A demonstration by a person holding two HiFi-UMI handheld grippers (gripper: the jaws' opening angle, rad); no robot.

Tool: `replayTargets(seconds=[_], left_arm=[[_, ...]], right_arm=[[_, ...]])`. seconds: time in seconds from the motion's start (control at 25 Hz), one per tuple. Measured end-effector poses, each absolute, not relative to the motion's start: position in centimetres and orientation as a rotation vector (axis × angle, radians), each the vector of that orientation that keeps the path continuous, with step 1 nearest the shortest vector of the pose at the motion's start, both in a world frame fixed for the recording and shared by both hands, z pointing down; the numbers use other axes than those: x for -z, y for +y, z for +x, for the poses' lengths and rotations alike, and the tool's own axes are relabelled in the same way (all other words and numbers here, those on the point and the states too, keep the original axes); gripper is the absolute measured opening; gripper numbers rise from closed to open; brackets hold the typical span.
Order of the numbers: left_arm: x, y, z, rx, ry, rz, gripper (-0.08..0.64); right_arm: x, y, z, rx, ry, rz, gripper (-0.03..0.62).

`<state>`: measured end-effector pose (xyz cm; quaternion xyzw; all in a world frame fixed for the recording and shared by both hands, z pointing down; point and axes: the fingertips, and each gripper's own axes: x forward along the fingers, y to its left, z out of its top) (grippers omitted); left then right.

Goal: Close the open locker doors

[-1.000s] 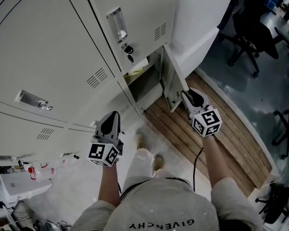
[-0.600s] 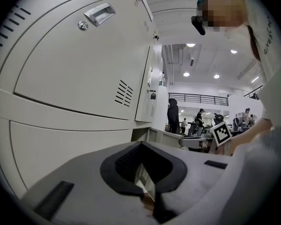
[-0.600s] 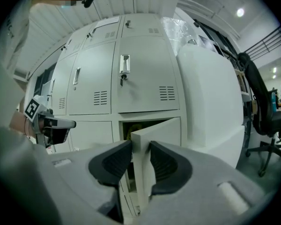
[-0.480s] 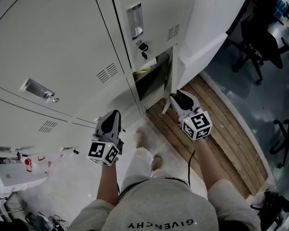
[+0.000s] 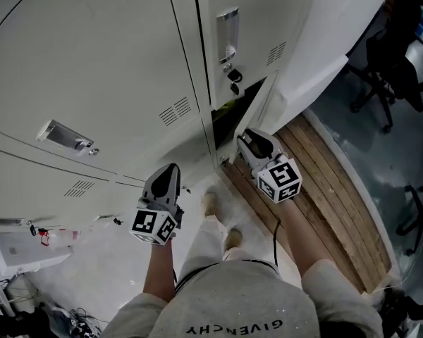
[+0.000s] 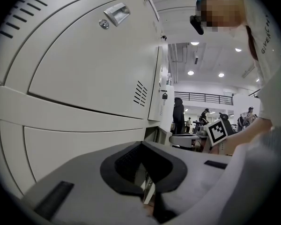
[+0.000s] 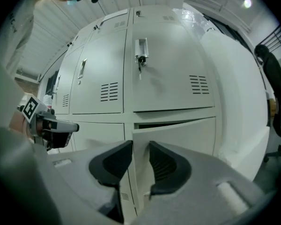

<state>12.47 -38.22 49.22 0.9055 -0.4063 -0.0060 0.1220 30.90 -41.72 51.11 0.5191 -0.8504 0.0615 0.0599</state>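
The bottom locker door [image 5: 266, 103] at the right end of the white lockers [image 5: 113, 69] stands only slightly ajar, with a dark gap [image 5: 231, 117] on its left. In the right gripper view the door [image 7: 182, 132] shows a thin dark slit above it. My right gripper [image 5: 245, 138] [image 7: 140, 150] is at the door's free edge; its jaws are closing, the edge shows in the gap between them, and the pads are not pressing on it. My left gripper [image 5: 168, 172] [image 6: 143, 146] hangs shut and empty in front of the lower lockers.
Keys hang from the lock [image 5: 233, 74] of the locker above. Wooden floor planks [image 5: 324, 203] run along the lockers' right end. Office chairs [image 5: 384, 62] stand at the far right. Clutter [image 5: 14, 266] lies at the lower left. People [image 6: 179, 114] stand far off.
The bottom door has swung from wide open to nearly closed. My right gripper has moved left towards the lockers with it. The left gripper has barely moved.
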Motion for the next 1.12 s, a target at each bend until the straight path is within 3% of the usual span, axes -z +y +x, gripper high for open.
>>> replayTargets(seconds=[0.84, 0.96, 1.12], left_arm=[[-49.7, -40.5, 11.3, -0.014, -1.125, 2.638, -0.003], [-49.9, -40.3, 10.9, -0.017, -1.125, 2.634, -0.003], [-50.0, -40.1, 10.4, -0.009, -1.137, 2.627, -0.003]], right_arm=[[-51.4, -49.5, 25.9, -0.213, -2.633, 1.511, 0.110], [-51.5, -49.7, 26.2, -0.237, -2.638, 1.539, 0.072], [-51.5, -49.8, 26.3, -0.242, -2.638, 1.546, 0.071]])
